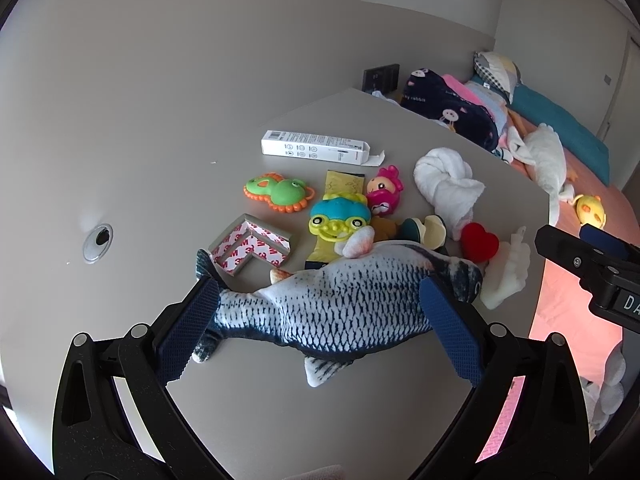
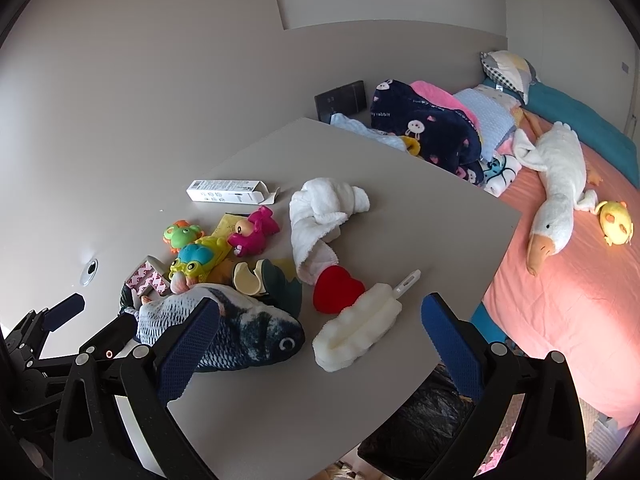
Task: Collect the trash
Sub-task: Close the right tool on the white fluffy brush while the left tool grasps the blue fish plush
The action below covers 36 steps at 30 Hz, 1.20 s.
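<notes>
On the grey table (image 1: 280, 420) lie a white cardboard box (image 1: 312, 147) with an open flap, an L-shaped corner guard (image 1: 248, 248) with 3M backing, and a yellow wrapper (image 1: 344, 182) partly under toys. My left gripper (image 1: 320, 320) is open, its fingers straddling a plush fish (image 1: 340, 300) without closing on it. My right gripper (image 2: 320, 340) is open over a white sponge brush (image 2: 352, 328) near the table's right edge. The box (image 2: 224, 191) and the fish (image 2: 248, 336) also show in the right wrist view.
Plastic toys (image 1: 340, 220), a red heart (image 1: 480, 242) and a rolled white towel (image 1: 444, 184) crowd the table's middle. A black bag (image 2: 420, 420) sits below the table's near edge. A bed (image 2: 560, 300) with blankets and a plush goose (image 2: 560, 192) lies to the right.
</notes>
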Tool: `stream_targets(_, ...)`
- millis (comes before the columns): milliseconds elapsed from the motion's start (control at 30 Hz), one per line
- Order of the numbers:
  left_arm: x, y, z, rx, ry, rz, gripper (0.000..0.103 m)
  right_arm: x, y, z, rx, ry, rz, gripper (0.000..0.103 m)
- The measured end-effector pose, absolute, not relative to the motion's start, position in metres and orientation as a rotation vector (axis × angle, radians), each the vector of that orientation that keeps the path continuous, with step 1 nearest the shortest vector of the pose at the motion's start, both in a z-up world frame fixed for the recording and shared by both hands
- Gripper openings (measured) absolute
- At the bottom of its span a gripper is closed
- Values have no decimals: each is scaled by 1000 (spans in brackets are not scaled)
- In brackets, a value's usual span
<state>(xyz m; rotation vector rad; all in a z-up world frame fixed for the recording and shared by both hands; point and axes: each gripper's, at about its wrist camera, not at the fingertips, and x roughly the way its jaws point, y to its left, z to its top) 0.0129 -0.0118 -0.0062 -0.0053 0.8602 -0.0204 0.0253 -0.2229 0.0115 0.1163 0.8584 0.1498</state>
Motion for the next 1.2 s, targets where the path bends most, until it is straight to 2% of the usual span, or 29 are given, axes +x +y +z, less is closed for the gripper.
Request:
stream_targets(800, 19, -13, -14, -5, 889, -50, 97, 29, -228, 4, 128, 893, 136, 100)
stream_targets(1100, 39, -21, -37, 16, 949, -118, 97, 42, -239, -16, 179, 958, 80, 100)
stream_targets(1200, 47, -24, -48, 23, 977, -155, 97, 50, -246, -24, 225, 988, 56, 96)
